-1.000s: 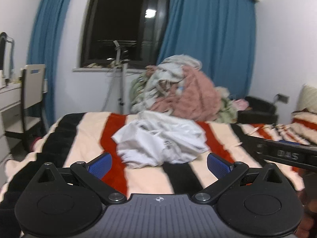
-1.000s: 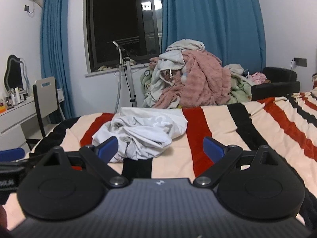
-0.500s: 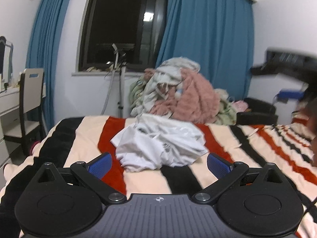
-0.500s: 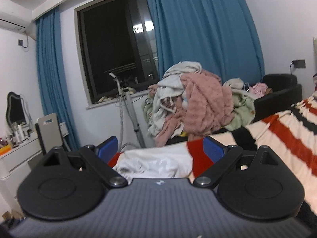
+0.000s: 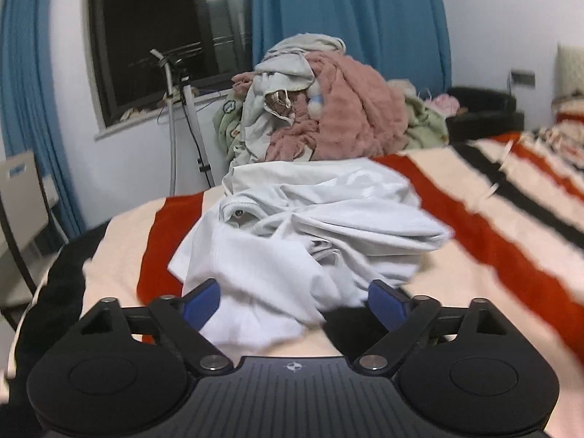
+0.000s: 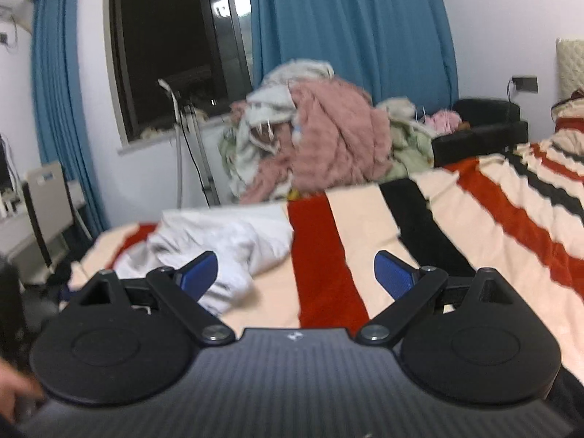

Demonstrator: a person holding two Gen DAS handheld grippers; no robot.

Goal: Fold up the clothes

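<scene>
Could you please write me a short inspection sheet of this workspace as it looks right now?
Surface: bed with a striped blanket in red, black and cream.
Job's things: one crumpled white garment lies unfolded on the blanket.
Clutter: a tall pile of clothes, pink, grey and green, beyond the bed.
Grippers: left gripper has its jaws open, close over the garment's near edge; right gripper has its jaws open over bare blanket, garment to its left.
Cables: a cord hangs down the metal stand by the window.
Surroundings: blue curtains, dark window, white chair, black seat.
</scene>
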